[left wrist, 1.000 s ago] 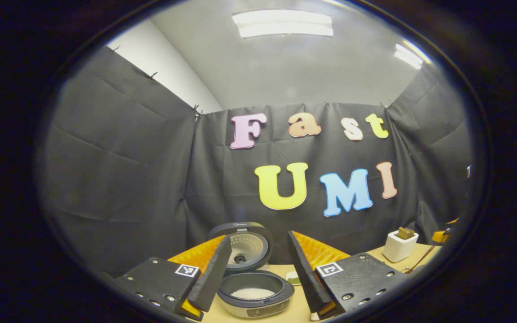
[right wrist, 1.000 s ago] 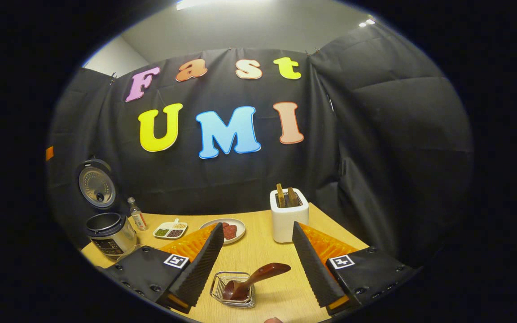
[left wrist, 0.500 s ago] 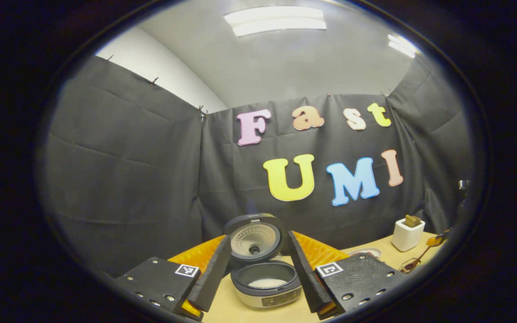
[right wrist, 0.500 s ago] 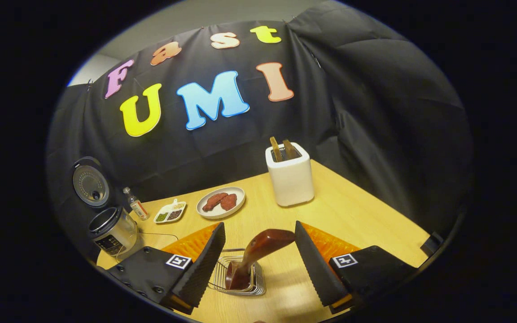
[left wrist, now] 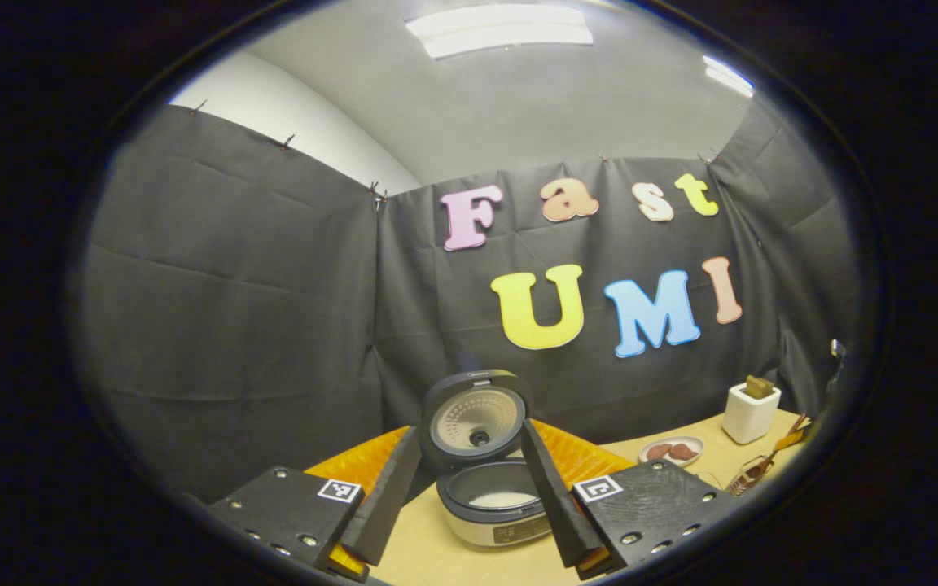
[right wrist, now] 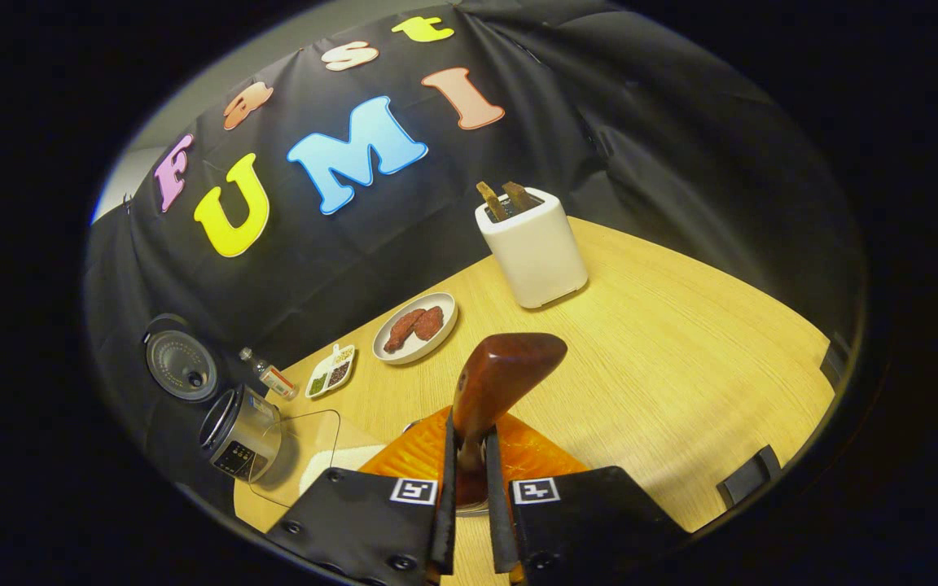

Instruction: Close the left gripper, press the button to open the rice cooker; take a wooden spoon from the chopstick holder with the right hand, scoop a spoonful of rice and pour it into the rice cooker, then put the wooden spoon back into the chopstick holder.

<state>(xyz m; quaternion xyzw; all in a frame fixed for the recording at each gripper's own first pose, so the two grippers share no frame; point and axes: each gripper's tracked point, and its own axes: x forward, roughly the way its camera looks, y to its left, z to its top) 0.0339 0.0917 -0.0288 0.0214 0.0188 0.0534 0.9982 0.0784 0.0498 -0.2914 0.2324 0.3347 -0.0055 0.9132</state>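
Observation:
The rice cooker (left wrist: 492,509) stands open with its lid (left wrist: 477,417) upright and white rice in the pot. It sits a little beyond my left gripper (left wrist: 469,505), which is open and holds nothing. My right gripper (right wrist: 469,480) is shut on the handle of the dark wooden spoon (right wrist: 503,376), which sticks up between the fingers. The chopstick holder under it is mostly hidden by the fingers. In the left gripper view the wire chopstick holder (left wrist: 750,476) shows at the far right. In the right gripper view the rice cooker (right wrist: 239,433) is at the far left.
On the wooden table (right wrist: 681,342) stand a white toaster (right wrist: 531,242) with toast, a plate of meat (right wrist: 417,325), a divided dish (right wrist: 330,370), a small bottle (right wrist: 270,377) and a clear container (right wrist: 304,446) holding something white beside the cooker. Black cloth walls close the back and sides.
My right gripper came down over the spoon and shut on its handle. My left gripper drew back a little from the cooker and stayed open.

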